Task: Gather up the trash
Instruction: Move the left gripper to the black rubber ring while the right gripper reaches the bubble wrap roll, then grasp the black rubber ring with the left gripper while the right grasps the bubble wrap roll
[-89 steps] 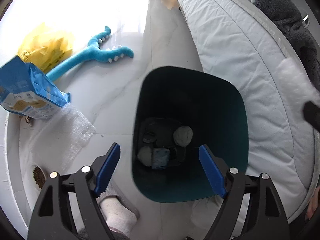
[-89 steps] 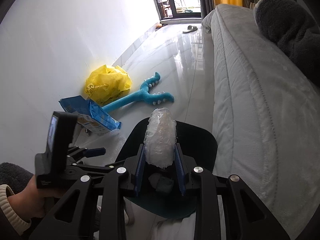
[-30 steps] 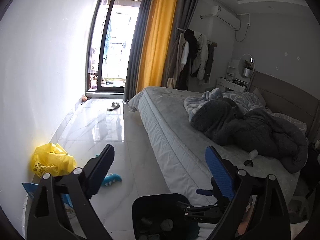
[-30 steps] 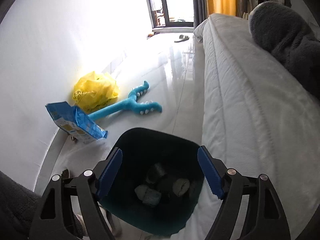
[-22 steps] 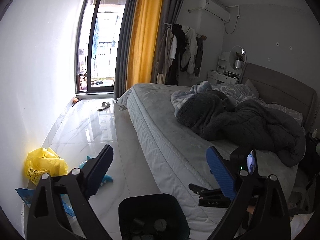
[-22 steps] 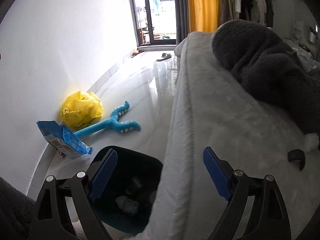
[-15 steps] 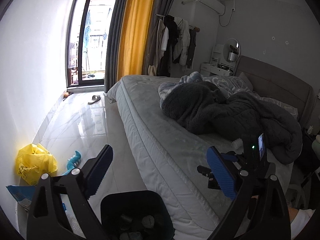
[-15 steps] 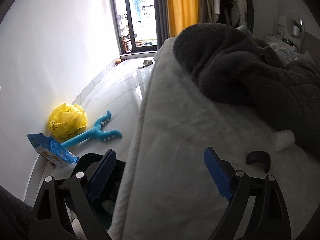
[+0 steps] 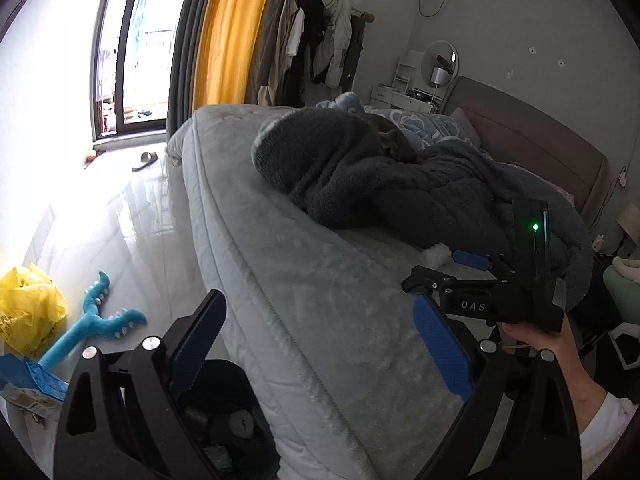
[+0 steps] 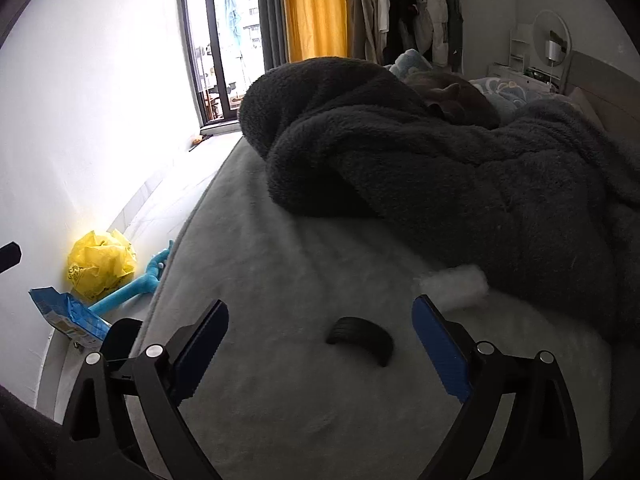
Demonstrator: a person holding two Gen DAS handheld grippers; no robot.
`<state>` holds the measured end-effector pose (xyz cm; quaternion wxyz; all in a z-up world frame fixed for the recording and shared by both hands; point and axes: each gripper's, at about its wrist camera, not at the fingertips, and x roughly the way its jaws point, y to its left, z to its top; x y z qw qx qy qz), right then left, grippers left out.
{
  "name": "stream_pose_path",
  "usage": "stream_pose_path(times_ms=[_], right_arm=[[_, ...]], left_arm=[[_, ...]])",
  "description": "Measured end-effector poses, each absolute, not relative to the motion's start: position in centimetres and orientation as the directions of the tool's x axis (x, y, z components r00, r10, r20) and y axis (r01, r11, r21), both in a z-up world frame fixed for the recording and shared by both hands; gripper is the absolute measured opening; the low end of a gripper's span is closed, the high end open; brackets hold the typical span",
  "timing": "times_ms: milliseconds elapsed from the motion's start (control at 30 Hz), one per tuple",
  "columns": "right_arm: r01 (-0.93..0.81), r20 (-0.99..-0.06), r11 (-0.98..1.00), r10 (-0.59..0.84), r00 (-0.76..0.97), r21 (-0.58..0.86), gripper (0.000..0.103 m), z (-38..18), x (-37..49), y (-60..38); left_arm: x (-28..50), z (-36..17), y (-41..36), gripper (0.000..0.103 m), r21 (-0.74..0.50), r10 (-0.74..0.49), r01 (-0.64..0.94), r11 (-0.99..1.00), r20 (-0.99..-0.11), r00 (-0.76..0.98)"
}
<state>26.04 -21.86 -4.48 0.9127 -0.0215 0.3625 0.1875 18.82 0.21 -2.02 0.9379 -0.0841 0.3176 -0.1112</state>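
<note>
Now the nearest pieces of trash lie on the bed: a curved black scrap at lower centre of the right wrist view, and a white fluffy wad just right of and above it, touching the edge of the dark fleece blanket; in the left wrist view the same wad peeks out at centre right, beside the blanket. The right gripper hangs over the black scrap with its blue pads spread about as wide as they go, having just been opening, and nothing sits between them but the scrap lying loose on the sheet below; the left gripper is likewise wide apart and empty, with the dark bin at lower left of its frame, some trash already inside.

I judge the step to be a reach for the black scrap; to do it well, bring the pads down either side of its arch, across the narrow way, and press lightly into the soft sheet so the lower edge is caught; close fully before lifting, since a thin curved piece could spring out. Pinching the sheet or snagging the fleece is the risk; the wad is better left for a separate pass. On the floor at left, the yellow bag, blue packet and blue toy wait, well apart.
</note>
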Motion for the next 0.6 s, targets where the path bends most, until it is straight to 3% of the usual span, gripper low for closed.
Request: stream_pose_path(times_ms=[600], right_arm=[[-0.329,-0.707,0.936,0.316,0.633,0.124,0.094,-7.1,32.5,-28.4]], left_arm=[[25.7,-6.8,-6.5,0.096,-0.256,-0.332,0.213,0.943,-0.690,0.643]])
